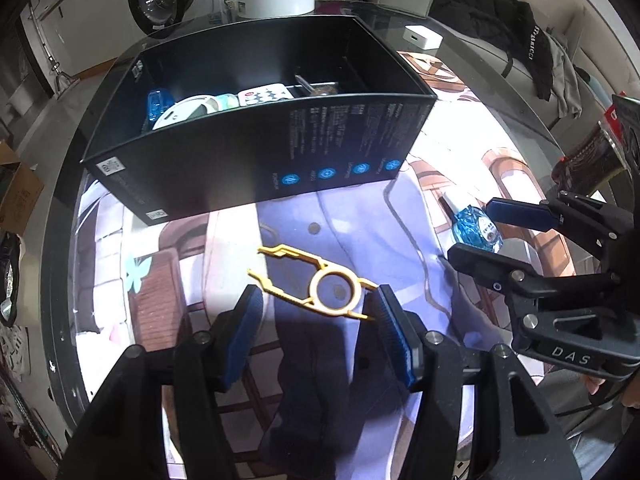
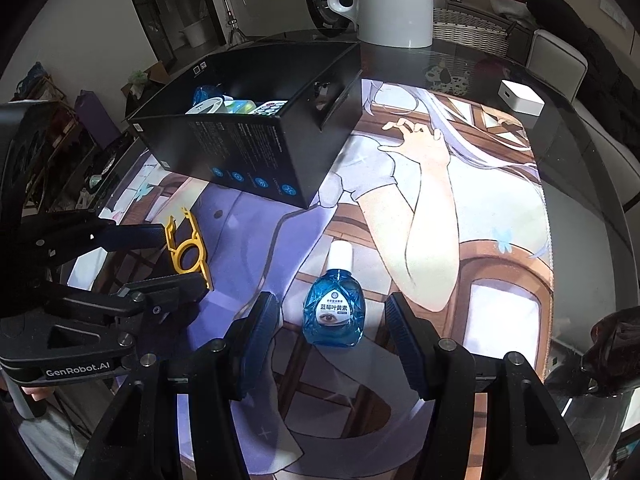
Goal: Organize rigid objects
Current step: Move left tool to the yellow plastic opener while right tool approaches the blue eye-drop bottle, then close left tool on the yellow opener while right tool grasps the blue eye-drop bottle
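A flat yellow plastic tool (image 1: 320,280) with a ring in its middle lies on the printed mat. My left gripper (image 1: 318,312) hovers over it, open, with the ring end between the blue pads (image 1: 246,320) and not pressed. A small blue eye-drop bottle (image 2: 334,312) with a white cap lies on the mat between the fingers of my right gripper (image 2: 332,324), which is open with gaps on both sides. The black open box (image 1: 260,152) behind holds a blue bottle, a white round item and a remote. The right wrist view shows the left gripper (image 2: 182,258) around the yellow tool (image 2: 188,248).
A white kettle (image 2: 392,0) stands behind the black box (image 2: 248,148) on the round glass table. A small white block (image 2: 520,100) sits at the mat's far right corner. A dark jacket (image 1: 500,24) lies on a seat beyond the table.
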The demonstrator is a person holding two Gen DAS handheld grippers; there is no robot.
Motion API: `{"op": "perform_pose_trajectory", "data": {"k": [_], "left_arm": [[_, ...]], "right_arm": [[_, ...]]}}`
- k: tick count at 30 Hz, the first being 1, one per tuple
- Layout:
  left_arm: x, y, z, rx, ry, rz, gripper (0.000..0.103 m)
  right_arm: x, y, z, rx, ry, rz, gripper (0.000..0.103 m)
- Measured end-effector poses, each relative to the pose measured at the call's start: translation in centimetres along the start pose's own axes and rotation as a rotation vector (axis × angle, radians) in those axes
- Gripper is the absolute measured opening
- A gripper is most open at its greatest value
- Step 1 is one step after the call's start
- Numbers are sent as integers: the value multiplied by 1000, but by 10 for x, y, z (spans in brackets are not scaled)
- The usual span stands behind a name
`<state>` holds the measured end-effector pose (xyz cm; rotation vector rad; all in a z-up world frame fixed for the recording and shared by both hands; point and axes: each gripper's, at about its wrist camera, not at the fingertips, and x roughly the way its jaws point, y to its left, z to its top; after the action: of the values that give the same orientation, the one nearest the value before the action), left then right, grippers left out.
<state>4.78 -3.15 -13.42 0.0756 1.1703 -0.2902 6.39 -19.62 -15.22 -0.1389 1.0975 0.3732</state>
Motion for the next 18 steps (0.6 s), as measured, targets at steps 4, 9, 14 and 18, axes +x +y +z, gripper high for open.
{"op": "perform_pose_trajectory", "data": {"k": [4, 9, 14, 18], "left_arm": [[-1, 10, -2, -33, 3, -14, 58], [-3, 10, 2, -45, -10, -16, 58], [1, 6, 8, -39, -7, -16, 58], [7, -1, 12, -28, 1, -16, 58]], "right_arm": [[3, 0, 5, -7, -6, -3, 58], [6, 2, 10, -8, -10, -2, 58], [6, 5, 8, -31, -14, -16, 58], [6, 5, 7, -37, -15, -19, 58]]}}
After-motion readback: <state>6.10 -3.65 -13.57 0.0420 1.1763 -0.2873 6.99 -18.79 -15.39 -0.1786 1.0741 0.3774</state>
